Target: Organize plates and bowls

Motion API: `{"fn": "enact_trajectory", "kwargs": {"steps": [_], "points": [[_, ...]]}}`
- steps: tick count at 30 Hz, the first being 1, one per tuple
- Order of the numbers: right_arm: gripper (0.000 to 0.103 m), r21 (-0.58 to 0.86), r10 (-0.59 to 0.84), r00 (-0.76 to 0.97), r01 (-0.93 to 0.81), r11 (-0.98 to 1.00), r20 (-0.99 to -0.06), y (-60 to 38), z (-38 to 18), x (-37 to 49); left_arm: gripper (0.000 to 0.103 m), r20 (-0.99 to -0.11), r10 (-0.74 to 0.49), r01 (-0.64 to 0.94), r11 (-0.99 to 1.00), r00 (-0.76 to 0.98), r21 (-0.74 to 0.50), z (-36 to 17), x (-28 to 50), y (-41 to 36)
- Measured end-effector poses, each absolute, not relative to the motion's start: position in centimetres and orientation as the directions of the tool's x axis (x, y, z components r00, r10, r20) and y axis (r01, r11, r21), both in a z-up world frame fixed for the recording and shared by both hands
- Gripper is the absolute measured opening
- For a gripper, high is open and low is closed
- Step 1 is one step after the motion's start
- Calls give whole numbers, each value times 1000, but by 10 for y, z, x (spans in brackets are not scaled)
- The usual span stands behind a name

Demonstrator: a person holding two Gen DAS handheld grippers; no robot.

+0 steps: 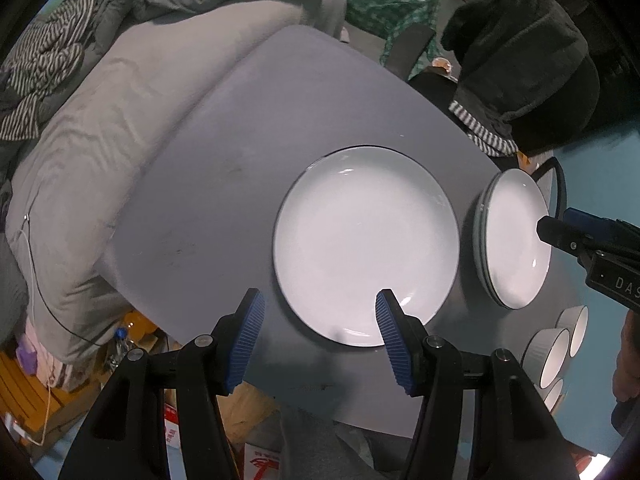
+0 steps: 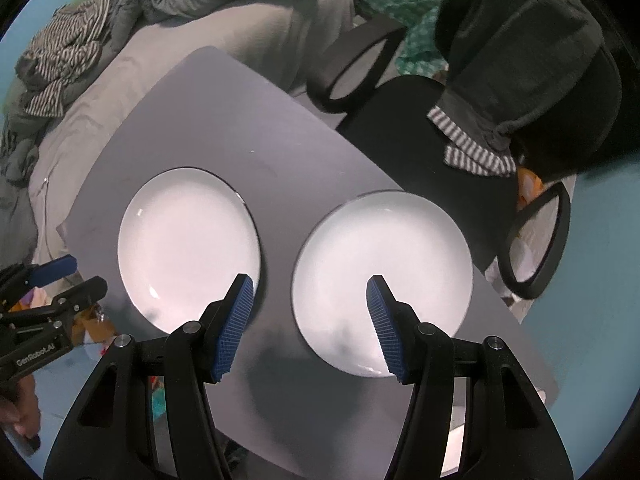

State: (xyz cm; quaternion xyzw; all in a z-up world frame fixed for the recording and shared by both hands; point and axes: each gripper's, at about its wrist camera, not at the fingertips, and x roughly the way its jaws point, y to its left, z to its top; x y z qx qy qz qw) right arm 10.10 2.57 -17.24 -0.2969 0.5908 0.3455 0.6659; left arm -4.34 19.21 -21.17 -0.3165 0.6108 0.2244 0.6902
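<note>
Hovering above the grey table [image 1: 208, 184], both empty: left gripper [image 1: 320, 336] and right gripper [image 2: 310, 326] gaping over separate white plates [image 1: 366, 248]. Rim should be straddled squarely before closing.

- Far half of the counter [image 1: 248, 128]: bare grey surface, where you have open room to pass.
- Near right: single plate [image 1: 366, 248] and stacked plates [image 1: 516, 240] lie apart, with a narrow strip of counter between them.
- Right edge: bowls [image 1: 550, 354] crowd the near corner.
- Beyond the counter: bedding [image 1: 120, 92] on the left and a draped chair [image 2: 520, 80] on the right hem you in.
</note>
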Motion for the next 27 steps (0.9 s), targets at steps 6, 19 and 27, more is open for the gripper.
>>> {"fn": "enact_trajectory", "kwargs": {"steps": [6,19,27], "points": [[59,26,108,43,-826,563,-993,46,-184,100,59,-986,-94,-718,676,139,-166,-224,-52,205],[59,138,143,-67,-808,572,-987,76,-221,109,59,-983,-154,-755,631,104,-178,-263,-56,228],[59,205,157,-139,-791,576,-978,90,-244,113,59,-980,-176,-762,621,97,-187,-281,-51,230]]}}
